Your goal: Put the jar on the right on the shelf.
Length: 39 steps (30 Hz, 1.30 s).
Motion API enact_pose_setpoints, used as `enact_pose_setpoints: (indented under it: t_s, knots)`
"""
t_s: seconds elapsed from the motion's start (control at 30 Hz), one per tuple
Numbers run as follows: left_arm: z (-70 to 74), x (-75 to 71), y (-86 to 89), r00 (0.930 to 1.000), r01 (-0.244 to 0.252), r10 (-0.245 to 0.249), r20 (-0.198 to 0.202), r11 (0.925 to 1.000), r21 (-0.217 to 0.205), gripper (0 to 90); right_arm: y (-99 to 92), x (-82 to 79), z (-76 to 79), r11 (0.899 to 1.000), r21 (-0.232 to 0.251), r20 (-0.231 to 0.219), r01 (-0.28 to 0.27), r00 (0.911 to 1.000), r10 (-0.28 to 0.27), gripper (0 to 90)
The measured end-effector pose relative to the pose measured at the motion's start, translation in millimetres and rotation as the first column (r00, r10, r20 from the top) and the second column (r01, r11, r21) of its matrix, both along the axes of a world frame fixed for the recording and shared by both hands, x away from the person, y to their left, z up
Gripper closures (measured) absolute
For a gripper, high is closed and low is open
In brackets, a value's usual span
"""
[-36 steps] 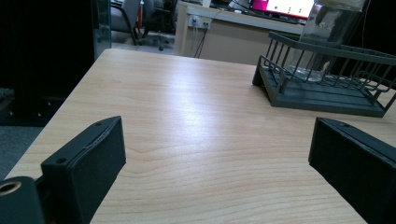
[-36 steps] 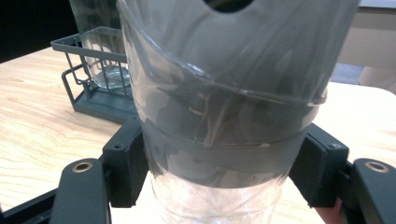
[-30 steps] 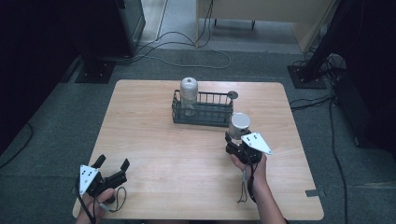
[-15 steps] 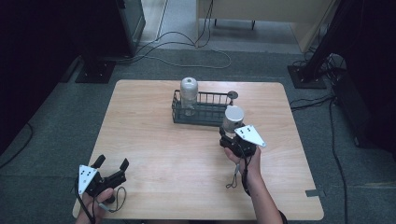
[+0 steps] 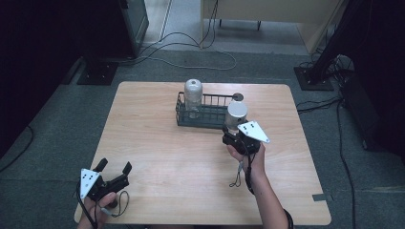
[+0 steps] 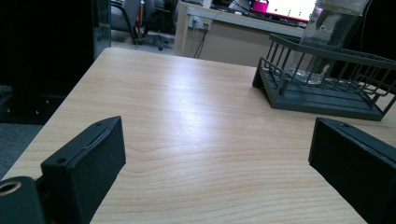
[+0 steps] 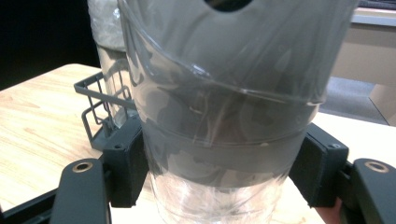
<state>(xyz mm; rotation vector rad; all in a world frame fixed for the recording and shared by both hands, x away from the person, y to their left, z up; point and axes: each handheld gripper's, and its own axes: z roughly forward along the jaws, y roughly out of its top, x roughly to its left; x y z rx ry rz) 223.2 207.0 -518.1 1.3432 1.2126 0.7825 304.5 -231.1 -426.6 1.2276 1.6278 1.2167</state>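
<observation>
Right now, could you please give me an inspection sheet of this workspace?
Surface: wooden table, bare apart from the items below.
Job's things: dark wire basket with a clear bottle standing at its left end; second clear bottle held just in front of the basket's right end.
Clutter: small round dark object behind the basket.
Grippers: left gripper open, near the table's front left corner; right gripper shut on the second bottle.
Cables: several cables on the floor beyond the table.
Surroundings: grey carpet, dark stands.
</observation>
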Motion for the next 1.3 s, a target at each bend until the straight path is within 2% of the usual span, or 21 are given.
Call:
enact_pose_setpoints:
  t_s: [0.5, 0.77, 1.3]
  knots:
    - [-0.1, -0.6, -0.4, 0.9999, -0.01, 0.01, 0.003, 0.9999, -0.004, 3.9, 4.8, 10.9, 22.5, 1.0, 0.0, 0.018, -0.006, 0.9998, 0.006, 30.3]
    - [0.0, -0.8, -1.4, 1.0, -0.006, 0.006, 0.005, 1.0, 0.008, 3.9, 9.1, 18.0, 33.3, 1.0, 0.005, 0.024, -0.019, 0.9995, 0.019, 30.3]
    - [0.1, -0.9, -2.2, 1.0, -0.003, 0.003, 0.008, 0.9999, 0.015, 3.9, 14.3, 42.8, 50.9, 1.0, 0.013, 0.027, -0.009, 0.9996, 0.009, 30.3]
